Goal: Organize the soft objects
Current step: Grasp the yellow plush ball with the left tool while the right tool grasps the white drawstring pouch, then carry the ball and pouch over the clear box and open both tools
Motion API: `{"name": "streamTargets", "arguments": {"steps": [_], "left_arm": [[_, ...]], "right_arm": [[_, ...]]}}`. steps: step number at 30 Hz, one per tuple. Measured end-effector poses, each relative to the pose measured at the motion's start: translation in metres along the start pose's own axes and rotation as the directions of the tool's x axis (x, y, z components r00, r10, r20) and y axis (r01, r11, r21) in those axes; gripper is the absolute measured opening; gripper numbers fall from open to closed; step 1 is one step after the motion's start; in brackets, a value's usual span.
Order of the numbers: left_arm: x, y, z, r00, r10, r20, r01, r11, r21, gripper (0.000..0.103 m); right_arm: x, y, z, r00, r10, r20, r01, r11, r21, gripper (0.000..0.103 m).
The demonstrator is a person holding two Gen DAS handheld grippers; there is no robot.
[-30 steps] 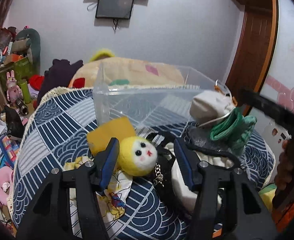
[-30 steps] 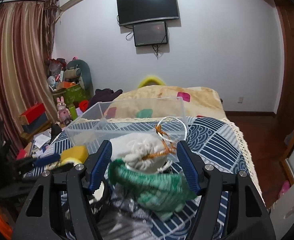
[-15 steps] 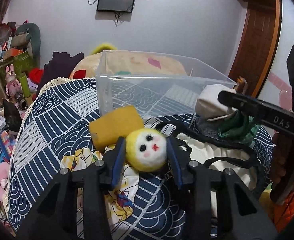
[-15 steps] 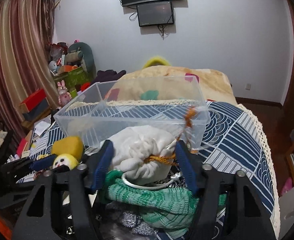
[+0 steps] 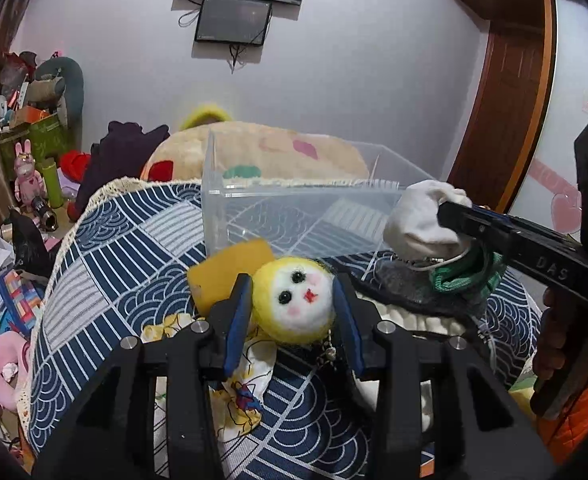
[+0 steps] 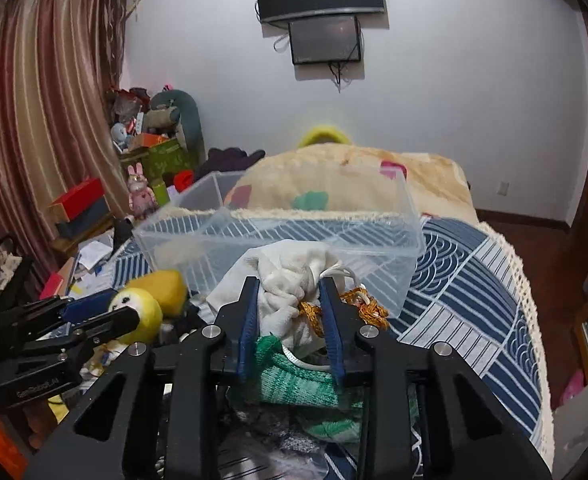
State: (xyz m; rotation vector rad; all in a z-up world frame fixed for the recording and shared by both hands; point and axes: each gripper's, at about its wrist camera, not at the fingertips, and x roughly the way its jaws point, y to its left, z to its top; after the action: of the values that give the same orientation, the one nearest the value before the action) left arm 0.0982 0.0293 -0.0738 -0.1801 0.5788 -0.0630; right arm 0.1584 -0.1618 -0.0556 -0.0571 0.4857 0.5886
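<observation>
— How many things do you count?

— I count one clear bin (image 5: 294,216) on the bed (image 5: 105,264), one yellow plush head (image 5: 294,304), one white pouch (image 6: 294,280), and one green knit piece (image 6: 294,380).

— And the claws?

— My left claw (image 5: 294,312) has closed on the plush head; its face looks toward the camera, just before the bin. My right claw (image 6: 289,320) has just been closing and pinches the pouch, whose gold cord (image 6: 366,308) hangs to the right.

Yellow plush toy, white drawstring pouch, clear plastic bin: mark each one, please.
yellow plush toy (image 5: 294,304), left wrist view, white face.
white drawstring pouch (image 6: 289,280), right wrist view, bunched cloth.
clear plastic bin (image 6: 277,226), right wrist view, near rim.
</observation>
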Motion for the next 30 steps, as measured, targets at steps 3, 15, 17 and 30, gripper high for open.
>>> {"name": "streamTargets", "arguments": {"steps": [3,15,17,30], "left_arm": [[-0.006,-0.002,0.003,1.000,0.003,0.019,-0.003,1.000,0.006,0.041],[-0.026,-0.008,0.039,0.993,0.021,0.114,-0.028,0.998,0.064,0.041],[-0.025,-0.006,0.047,0.992,0.023,0.123,-0.031,0.997,0.067,0.041],[0.004,0.016,0.091,0.996,0.030,0.082,-0.034,0.999,0.041,0.041]], "right_arm": [[-0.009,0.004,0.006,0.999,0.009,0.034,-0.009,1.000,0.001,0.027],[-0.031,0.013,0.026,0.991,-0.003,0.136,0.009,0.999,-0.038,0.027],[-0.031,0.013,0.031,0.989,-0.011,0.149,0.018,0.999,-0.047,0.027],[-0.022,0.008,0.068,0.979,-0.040,0.200,0.053,0.997,-0.059,0.027]]}}
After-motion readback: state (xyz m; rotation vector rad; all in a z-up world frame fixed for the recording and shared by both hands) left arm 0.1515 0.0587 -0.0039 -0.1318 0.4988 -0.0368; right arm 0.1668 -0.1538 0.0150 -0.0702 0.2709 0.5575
